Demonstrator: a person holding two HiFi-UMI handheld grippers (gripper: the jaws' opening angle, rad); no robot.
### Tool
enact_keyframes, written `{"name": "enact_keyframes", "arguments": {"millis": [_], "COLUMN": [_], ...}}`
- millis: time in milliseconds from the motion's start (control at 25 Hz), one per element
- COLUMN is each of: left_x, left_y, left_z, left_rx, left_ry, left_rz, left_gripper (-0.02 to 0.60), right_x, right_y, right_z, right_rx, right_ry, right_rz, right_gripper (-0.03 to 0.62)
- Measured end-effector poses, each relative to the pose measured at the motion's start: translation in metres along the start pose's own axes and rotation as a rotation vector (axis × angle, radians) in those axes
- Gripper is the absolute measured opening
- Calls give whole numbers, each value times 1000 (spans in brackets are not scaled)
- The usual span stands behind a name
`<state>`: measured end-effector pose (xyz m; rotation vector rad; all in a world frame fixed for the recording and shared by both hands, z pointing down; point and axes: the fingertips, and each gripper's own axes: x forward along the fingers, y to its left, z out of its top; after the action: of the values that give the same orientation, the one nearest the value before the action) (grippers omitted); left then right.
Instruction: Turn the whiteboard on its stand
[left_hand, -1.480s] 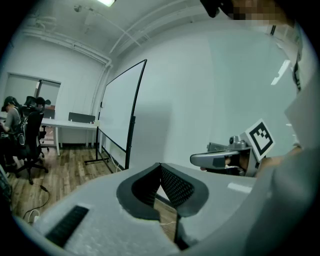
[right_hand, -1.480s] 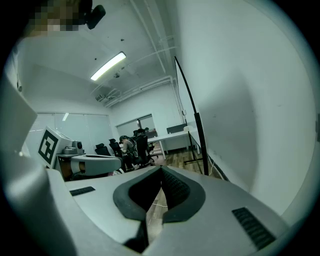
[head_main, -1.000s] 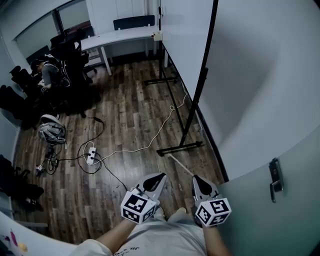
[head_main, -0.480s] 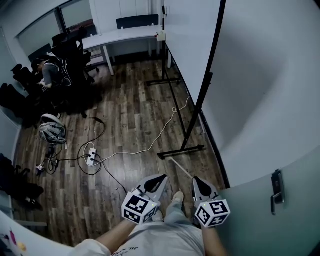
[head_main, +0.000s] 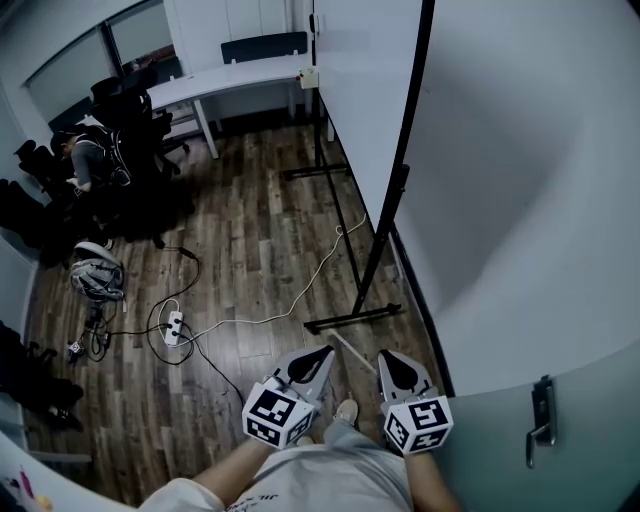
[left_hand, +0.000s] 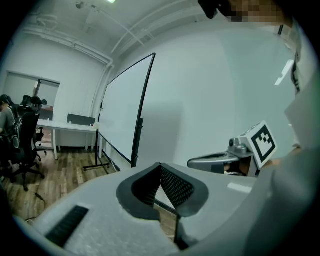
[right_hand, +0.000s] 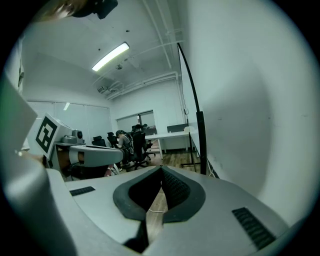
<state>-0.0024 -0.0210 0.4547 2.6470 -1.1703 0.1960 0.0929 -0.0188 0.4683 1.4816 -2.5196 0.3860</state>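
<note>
The whiteboard (head_main: 365, 90) stands on a black wheeled stand (head_main: 355, 318) close along the right wall; it also shows in the left gripper view as a white panel (left_hand: 122, 112) and edge-on in the right gripper view (right_hand: 195, 120). Both grippers are held low near my body, well short of the stand. My left gripper (head_main: 318, 353) is shut with nothing between its jaws, tips meeting (left_hand: 160, 165). My right gripper (head_main: 388, 358) is shut and empty too, tips together (right_hand: 161, 169).
A white cable (head_main: 300, 290) and a power strip (head_main: 175, 322) lie on the wooden floor. A white desk (head_main: 235, 75) stands at the back. A person sits among black chairs (head_main: 85, 160) at the left. A door with a handle (head_main: 540, 420) is at my right.
The view has moved forward a little; the stand's foot and the door handle sit lower and nearer in the head view. Both grippers stay shut and low.
</note>
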Motion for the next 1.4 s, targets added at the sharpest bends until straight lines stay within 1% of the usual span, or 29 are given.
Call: {"name": "enact_keyframes", "arguments": {"millis": [360,640,920,1080,1400], "left_x": [53,67,81,83,101], "left_y": [5,8,27,38,72], "left_z": [17,18,21,29,45], "left_rx": [1,4,16,36,39], "left_ry": [-12,3,24,20,4], "left_rz": [36,53,30,9,-4], "left_gripper": [9,9,9,9,10], "right_x": [25,35,54,65,98], "right_y": [-53,-67,-80,-83,-97], "right_z": [20,23,36,47,88], "right_rx": [-20,-14,-7,-8,-30], "right_ry": [-5,-2,-21,-31,-83], "right_rz": [50,60,28,-8,-48], "right_gripper": [5,5,6,6,6]}}
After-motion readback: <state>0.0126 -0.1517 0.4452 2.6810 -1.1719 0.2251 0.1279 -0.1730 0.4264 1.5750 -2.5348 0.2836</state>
